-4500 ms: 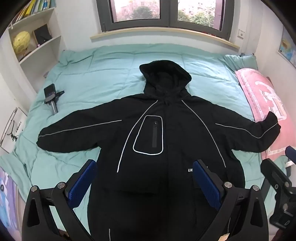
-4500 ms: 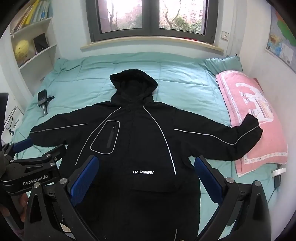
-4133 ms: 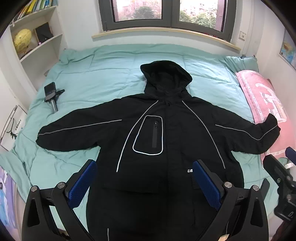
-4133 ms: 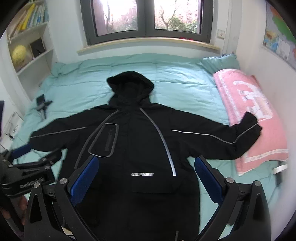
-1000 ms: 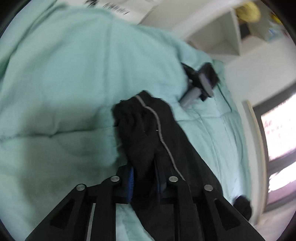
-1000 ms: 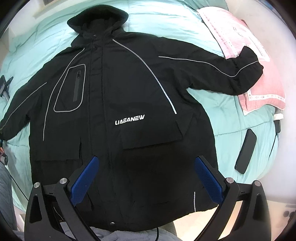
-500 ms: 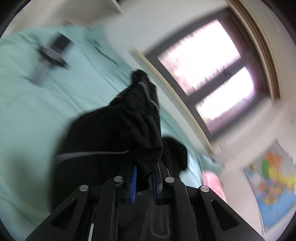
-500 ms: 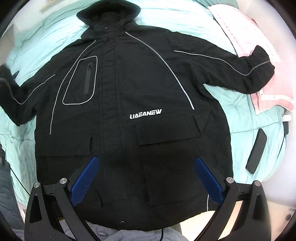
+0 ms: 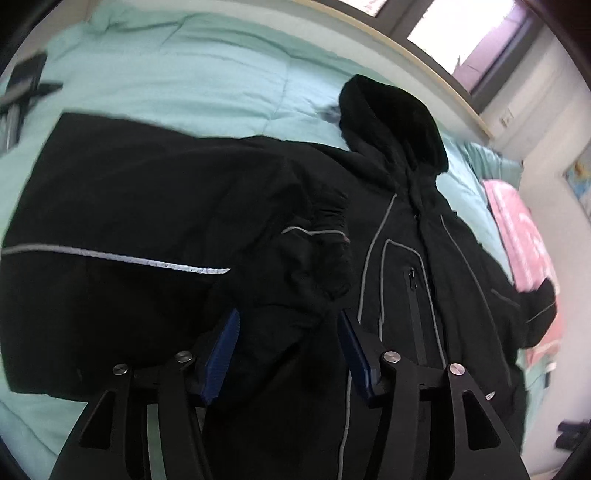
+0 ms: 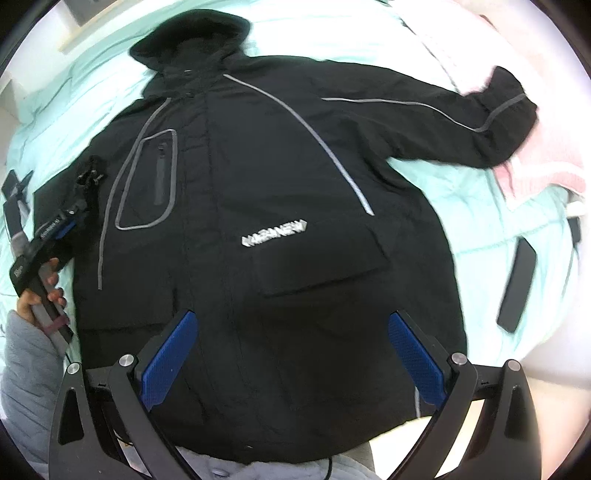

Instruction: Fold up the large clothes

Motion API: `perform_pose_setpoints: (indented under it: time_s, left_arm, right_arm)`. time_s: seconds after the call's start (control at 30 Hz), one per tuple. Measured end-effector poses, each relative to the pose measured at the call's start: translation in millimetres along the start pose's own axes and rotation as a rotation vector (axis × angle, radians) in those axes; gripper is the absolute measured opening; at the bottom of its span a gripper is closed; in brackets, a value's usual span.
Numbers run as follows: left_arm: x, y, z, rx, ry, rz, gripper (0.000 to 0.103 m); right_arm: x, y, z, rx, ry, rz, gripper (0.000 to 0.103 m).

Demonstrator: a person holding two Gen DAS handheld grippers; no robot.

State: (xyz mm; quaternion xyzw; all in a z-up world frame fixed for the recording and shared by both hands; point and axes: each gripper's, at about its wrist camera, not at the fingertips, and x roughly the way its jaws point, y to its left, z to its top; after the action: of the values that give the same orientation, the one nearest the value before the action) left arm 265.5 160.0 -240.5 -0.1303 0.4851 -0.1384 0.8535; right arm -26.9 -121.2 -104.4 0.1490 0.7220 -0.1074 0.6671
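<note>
My left gripper (image 9: 288,332) is opening, letting the sleeve (image 9: 314,240) drop across the black jacket (image 10: 266,206) spread on the bed (image 9: 184,66); pads seem clear. Right gripper (image 10: 291,350) hovers wide, empty.

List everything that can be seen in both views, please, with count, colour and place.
jacket: one, black with grey piping, flat on the bed; one sleeve folded in, the other on the pillow.
bed: one, mint cover.
pillow: one, pink, beside the jacket.
phone: one, black, on the bed by the hem.
window: one, dark frame, behind the bed.
left gripper: fingers opening, sleeve lying between them.
right gripper: open, above the hem.
</note>
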Motion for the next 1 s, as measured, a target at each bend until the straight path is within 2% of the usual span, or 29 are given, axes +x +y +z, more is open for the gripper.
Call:
perform_pose_setpoints:
  time_s: [0.07, 0.1, 0.2, 0.37, 0.47, 0.53, 0.67, 0.73, 0.83, 0.97, 1.0]
  left_arm:
    - [-10.8, -9.6, -6.4, 0.009, 0.018, -0.045, 0.063]
    - [-22.6, -12.0, -5.6, 0.010, 0.011, -0.106, 0.063]
    - [-61.5, -8.6, -13.2, 0.003, -0.077, -0.178, 0.064]
    - [-121.1, 1.7, -27.9, -0.032, -0.160, -0.150, 0.067]
    - [-146.5, 11.8, -53.4, -0.068, -0.164, -0.137, 0.067]
    - [-156.3, 18.2, -66.4, -0.090, -0.154, -0.132, 0.067]
    - [-166.6, 29.7, -89.1, -0.122, -0.120, -0.088, 0.067]
    - [-173.3, 42.0, -99.8, -0.154, -0.105, -0.068, 0.067]
    - [-174.2, 55.2, -112.3, -0.211, -0.082, -0.042, 0.067]
    - [-173.6, 60.9, -118.5, -0.231, -0.075, -0.014, 0.067]
    - [-173.6, 61.1, -118.8, -0.234, -0.074, -0.012, 0.067]
  right_arm:
    - [-1.2, 16.4, 11.0, -0.035, -0.018, 0.046, 0.103]
    - [-2.7, 27.6, 18.6, -0.063, -0.032, 0.079, 0.103]
    - [-6.2, 60.6, 38.8, -0.133, -0.061, 0.203, 0.103]
    - [8.9, 139.6, 82.6, -0.289, -0.113, 0.481, 0.103]
    - [40.4, 182.0, 102.2, -0.320, -0.079, 0.681, 0.103]
    - [68.6, 206.4, 116.1, -0.317, -0.032, 0.718, 0.103]
    - [117.6, 246.7, 131.2, -0.329, 0.034, 0.709, 0.103]
    - [144.6, 263.1, 135.5, -0.346, 0.084, 0.692, 0.096]
    - [175.9, 280.1, 142.9, -0.332, 0.124, 0.666, 0.072]
    - [178.1, 278.3, 142.7, -0.284, 0.110, 0.767, 0.033]
    - [174.6, 277.5, 143.1, -0.288, 0.111, 0.778, 0.031]
